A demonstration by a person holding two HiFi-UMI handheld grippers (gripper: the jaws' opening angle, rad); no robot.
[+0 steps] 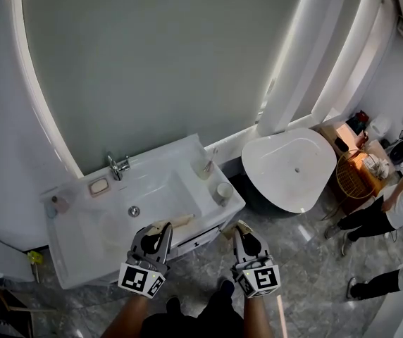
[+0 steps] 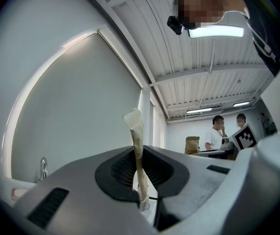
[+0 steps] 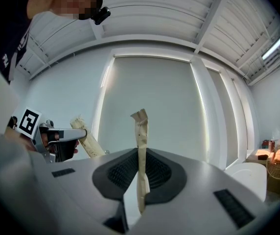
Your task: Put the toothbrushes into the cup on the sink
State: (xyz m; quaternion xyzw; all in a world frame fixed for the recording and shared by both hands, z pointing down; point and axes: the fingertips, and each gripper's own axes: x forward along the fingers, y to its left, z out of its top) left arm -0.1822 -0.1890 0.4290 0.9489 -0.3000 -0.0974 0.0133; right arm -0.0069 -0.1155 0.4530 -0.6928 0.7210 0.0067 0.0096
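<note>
- My left tongs (image 2: 140, 173) are pinched narrow on 1 paper-wrapped toothbrush (image 2: 138, 141), which sticks up from between the pads.
- My right tongs (image 3: 141, 177) clamp a 2nd wrapped toothbrush (image 3: 141, 136) the same way.
- I hold both tongs over the front edge of the sink (image 1: 96, 241), side by side and apart.
- The cup (image 1: 224, 190) stands on the sink's right rim, just beyond the right tongs.
</note>
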